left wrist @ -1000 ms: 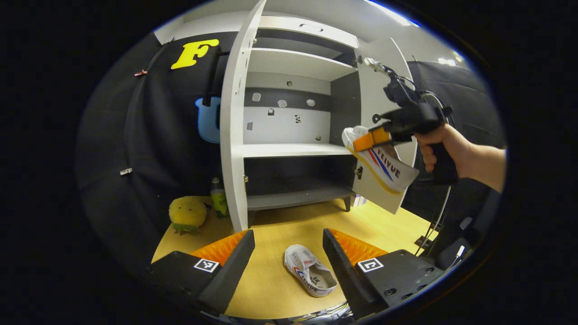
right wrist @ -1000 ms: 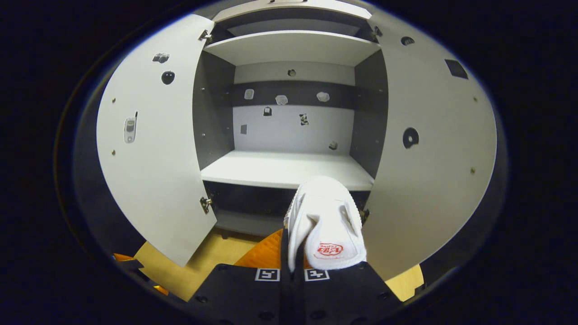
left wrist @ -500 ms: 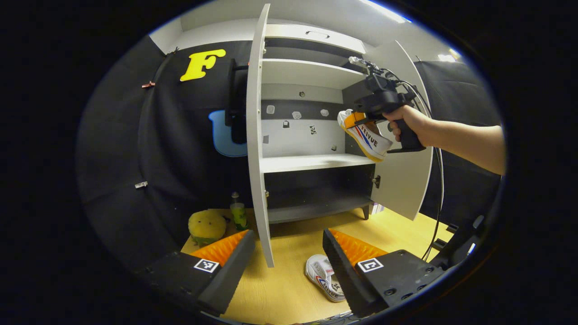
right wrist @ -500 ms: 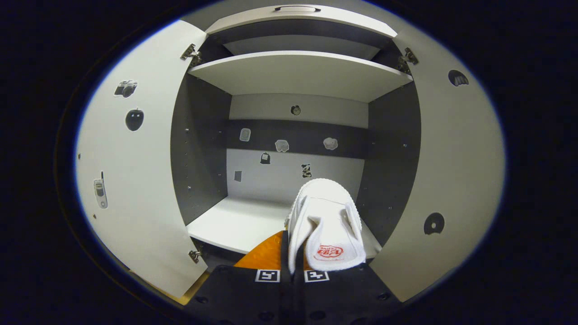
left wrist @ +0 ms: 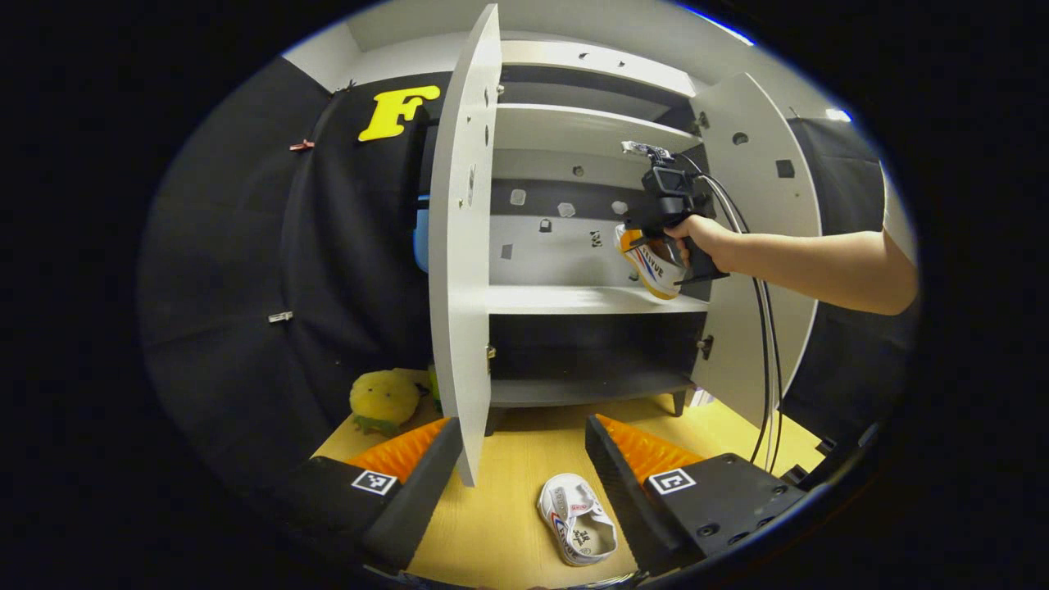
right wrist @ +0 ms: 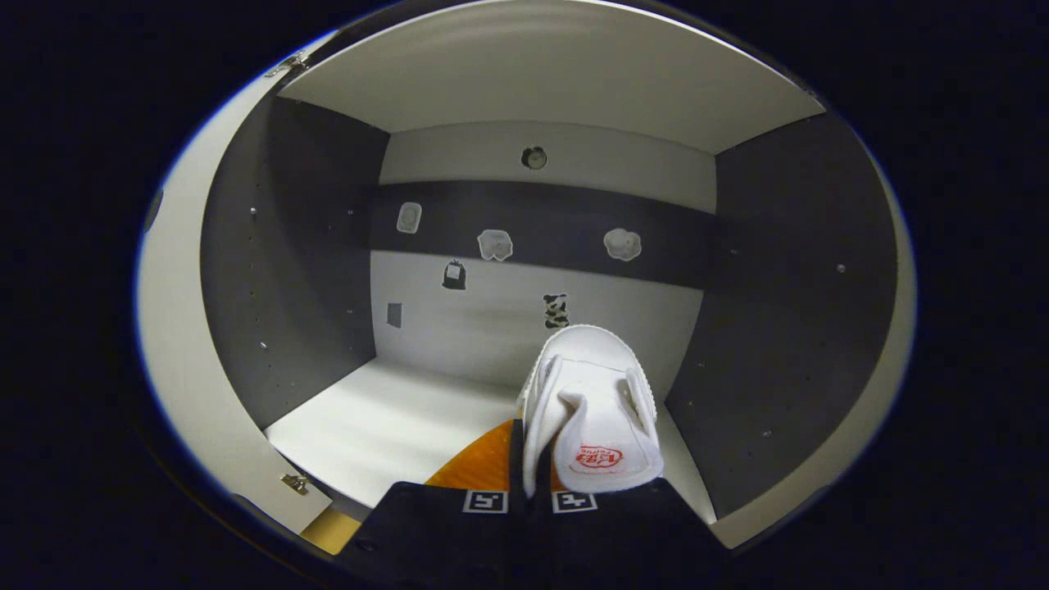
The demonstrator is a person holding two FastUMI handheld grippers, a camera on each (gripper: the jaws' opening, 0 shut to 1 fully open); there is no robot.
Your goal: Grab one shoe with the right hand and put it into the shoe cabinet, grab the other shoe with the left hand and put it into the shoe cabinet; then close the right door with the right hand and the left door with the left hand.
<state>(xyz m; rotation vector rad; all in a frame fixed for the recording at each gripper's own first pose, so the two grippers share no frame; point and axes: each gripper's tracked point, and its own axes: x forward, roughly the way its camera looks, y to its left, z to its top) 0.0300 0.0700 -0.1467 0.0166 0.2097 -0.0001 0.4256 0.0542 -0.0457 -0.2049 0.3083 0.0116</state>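
The shoe cabinet (left wrist: pixel 590 299) stands with its left door (left wrist: pixel 463 246) and right door (left wrist: pixel 762 246) swung wide. A hand holds my right gripper (left wrist: pixel 656 225) just inside the middle compartment, with a white shoe (left wrist: pixel 653 269) hanging a little above the middle shelf. In the right gripper view my right gripper (right wrist: pixel 531 455) is shut on that shoe's (right wrist: pixel 592 393) side wall, toe pointing at the back wall, over the right part of the white shelf (right wrist: pixel 385 418). The other white shoe (left wrist: pixel 578 528) lies on the wooden floor between the fingers of my open left gripper (left wrist: pixel 522 428).
A yellow plush toy (left wrist: pixel 383 399) sits on the floor left of the cabinet, beside the left door's lower edge. Cables (left wrist: pixel 766 352) hang from the right gripper down in front of the right door. A dark lower shelf (left wrist: pixel 586 385) lies under the middle one.
The right gripper has carried its shoe forward and up, from in front of the right door into the middle compartment. The floor shoe has stayed put; the left gripper shifted slightly.
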